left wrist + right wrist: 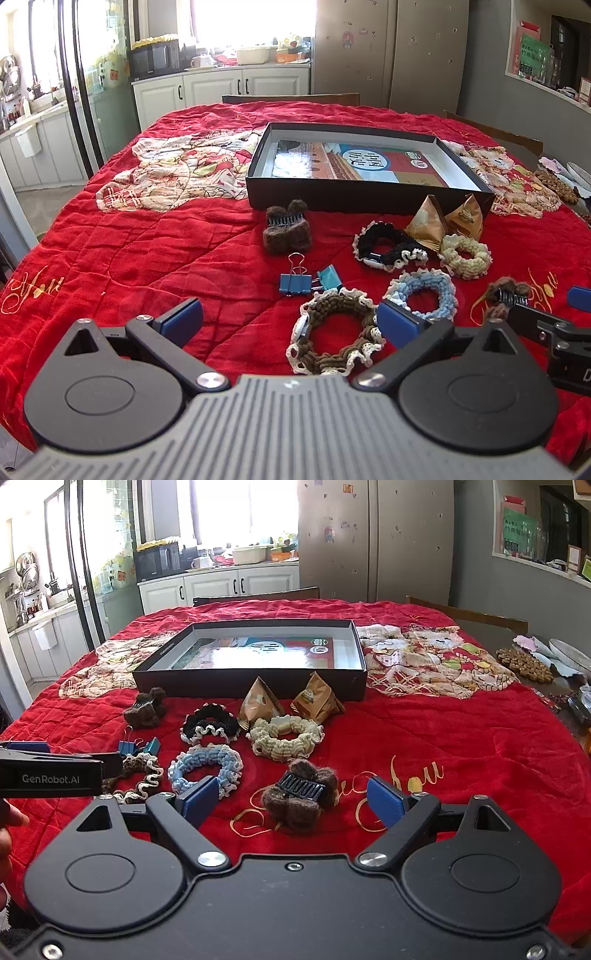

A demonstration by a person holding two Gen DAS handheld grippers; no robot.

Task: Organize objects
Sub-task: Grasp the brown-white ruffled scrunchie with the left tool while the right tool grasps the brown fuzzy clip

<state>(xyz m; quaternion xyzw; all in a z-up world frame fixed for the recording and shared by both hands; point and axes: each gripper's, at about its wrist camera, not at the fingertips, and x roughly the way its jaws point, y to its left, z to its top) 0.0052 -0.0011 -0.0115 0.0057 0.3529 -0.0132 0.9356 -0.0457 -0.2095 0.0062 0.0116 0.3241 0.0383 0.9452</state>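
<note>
My left gripper stands open low over the red quilt; the brown scrunchie lies by its right finger, untouched. Beyond it lie two blue binder clips, a blue scrunchie, a black scrunchie, a cream scrunchie and a fuzzy brown hair claw. My right gripper is open, with a second brown hair claw resting on the cloth between its fingers, apart from both pads. Two gold pyramid packets stand before the open black box.
The box holds a printed sheet on its floor. The red quilt covers the whole table. A woven mat and dishes sit at the table's right edge. Wooden chair backs stand along the far side. A hand shows at the left.
</note>
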